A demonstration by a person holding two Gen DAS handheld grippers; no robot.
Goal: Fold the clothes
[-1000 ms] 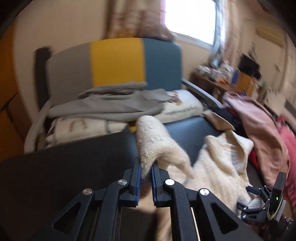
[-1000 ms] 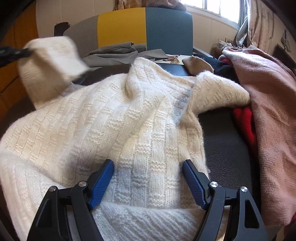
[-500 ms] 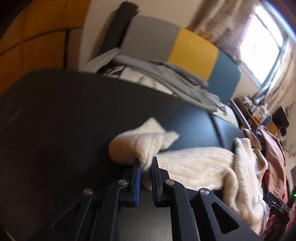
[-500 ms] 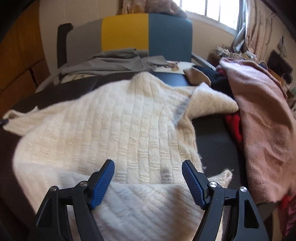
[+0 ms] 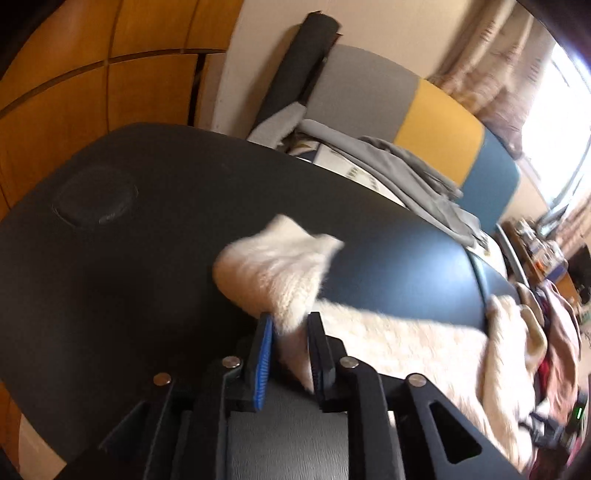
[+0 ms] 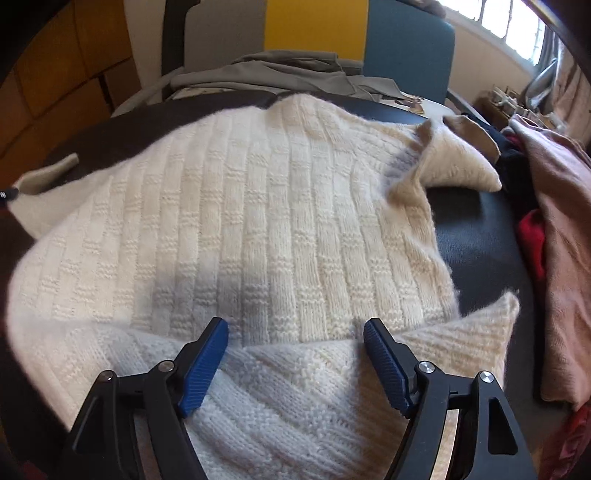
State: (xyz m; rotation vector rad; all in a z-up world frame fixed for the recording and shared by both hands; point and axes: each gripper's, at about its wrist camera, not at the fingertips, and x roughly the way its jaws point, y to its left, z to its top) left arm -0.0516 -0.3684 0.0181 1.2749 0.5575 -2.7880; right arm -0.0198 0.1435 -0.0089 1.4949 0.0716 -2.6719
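Note:
A cream knitted sweater (image 6: pixel 258 221) lies spread on the dark table (image 6: pixel 476 236). Its sleeve (image 5: pixel 280 266) stretches left across the table (image 5: pixel 129 258) in the left wrist view. My left gripper (image 5: pixel 290 332) has its jaws slightly parted around the sleeve end, with the knit still between the pads. My right gripper (image 6: pixel 295 350) is wide open and empty, hovering just above the sweater's folded lower edge (image 6: pixel 295 398).
A grey, yellow and blue chair (image 6: pixel 317 33) stands behind the table with grey clothes (image 6: pixel 280 74) on it. A pink garment (image 6: pixel 561 229) and a red one (image 6: pixel 532 236) are piled at the right. Wooden cabinets (image 5: pixel 74 92) stand at the left.
My left gripper carried the sleeve down and out to the left, laying it on the table, and its jaws have parted a little. The sweater now lies flatter. My right gripper stayed open.

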